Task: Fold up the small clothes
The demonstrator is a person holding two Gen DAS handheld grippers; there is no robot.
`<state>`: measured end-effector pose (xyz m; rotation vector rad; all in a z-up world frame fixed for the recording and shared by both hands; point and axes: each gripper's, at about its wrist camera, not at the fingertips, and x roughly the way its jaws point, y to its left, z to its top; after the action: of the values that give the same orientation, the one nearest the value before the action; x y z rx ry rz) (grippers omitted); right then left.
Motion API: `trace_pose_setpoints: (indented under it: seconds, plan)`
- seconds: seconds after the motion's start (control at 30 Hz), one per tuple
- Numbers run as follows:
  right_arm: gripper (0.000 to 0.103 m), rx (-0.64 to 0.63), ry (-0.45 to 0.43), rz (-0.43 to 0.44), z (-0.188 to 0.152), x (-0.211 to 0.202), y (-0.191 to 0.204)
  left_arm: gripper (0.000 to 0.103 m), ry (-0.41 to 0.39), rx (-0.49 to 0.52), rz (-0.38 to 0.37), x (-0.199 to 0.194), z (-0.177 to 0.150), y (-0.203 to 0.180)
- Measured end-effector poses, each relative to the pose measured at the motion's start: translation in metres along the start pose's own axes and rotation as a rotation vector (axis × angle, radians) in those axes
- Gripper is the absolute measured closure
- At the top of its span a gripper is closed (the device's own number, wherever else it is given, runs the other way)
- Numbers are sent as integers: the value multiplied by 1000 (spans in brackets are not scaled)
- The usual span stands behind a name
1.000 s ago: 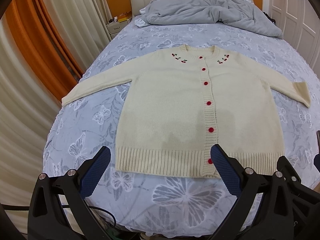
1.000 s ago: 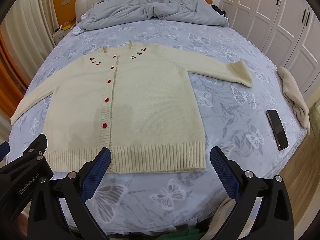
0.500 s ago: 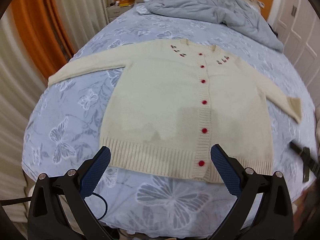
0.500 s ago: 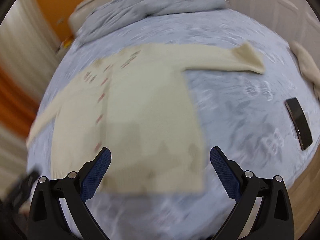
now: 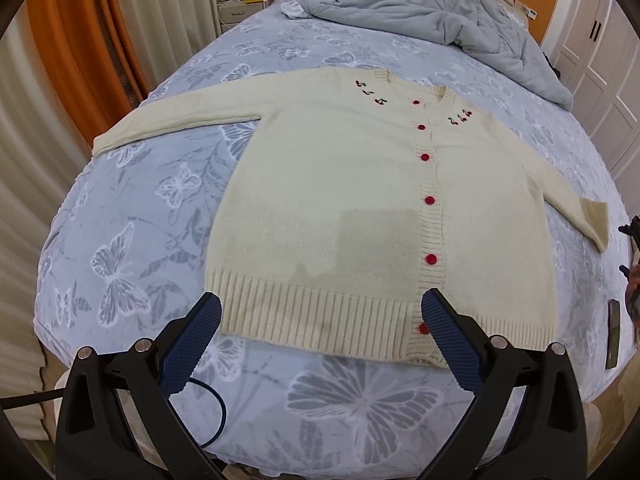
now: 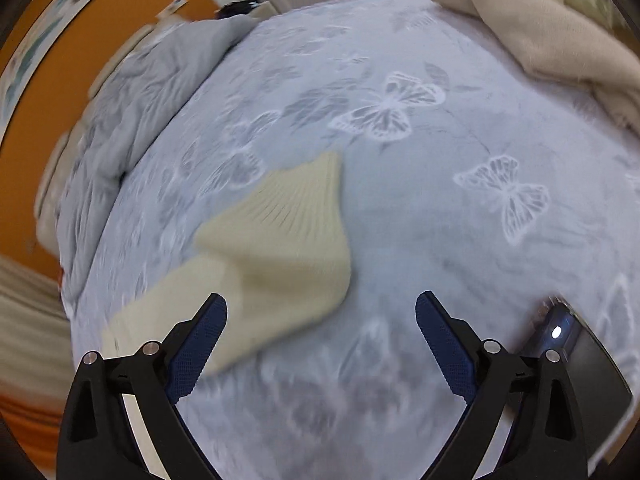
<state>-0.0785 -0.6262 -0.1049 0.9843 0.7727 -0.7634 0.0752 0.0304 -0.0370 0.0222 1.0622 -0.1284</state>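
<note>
A cream knit cardigan (image 5: 340, 208) with red buttons and cherry embroidery lies flat, face up, on the blue butterfly bedspread (image 5: 140, 216), both sleeves spread out. My left gripper (image 5: 320, 332) is open and empty, just above the ribbed hem at the near edge of the bed. My right gripper (image 6: 322, 340) is open and empty, hovering close to the cardigan's right sleeve cuff (image 6: 288, 236), which lies just ahead and to the left of the fingers. The right wrist view is blurred.
A crumpled grey duvet (image 5: 420, 8) lies at the head of the bed. A black phone (image 6: 576, 356) lies on the bedspread by my right gripper and shows in the left wrist view (image 5: 613, 332). A beige cloth (image 6: 540, 32) lies at the bed's right edge. Curtains hang on the left.
My right gripper has swung right and dropped down close to the right sleeve cuff. My left gripper has shifted left and slightly closer to the hem. The cardigan has not moved.
</note>
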Motion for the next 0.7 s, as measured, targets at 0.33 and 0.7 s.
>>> trace_pose_setpoints:
  seconds: [0.33,0.7]
  plan:
    - [29,50,46,35,38,66,-2,5,37,70,9,22,9,-29]
    - [95,135,-128,411,53,7,6,5,52,103,-22,34,13,-46]
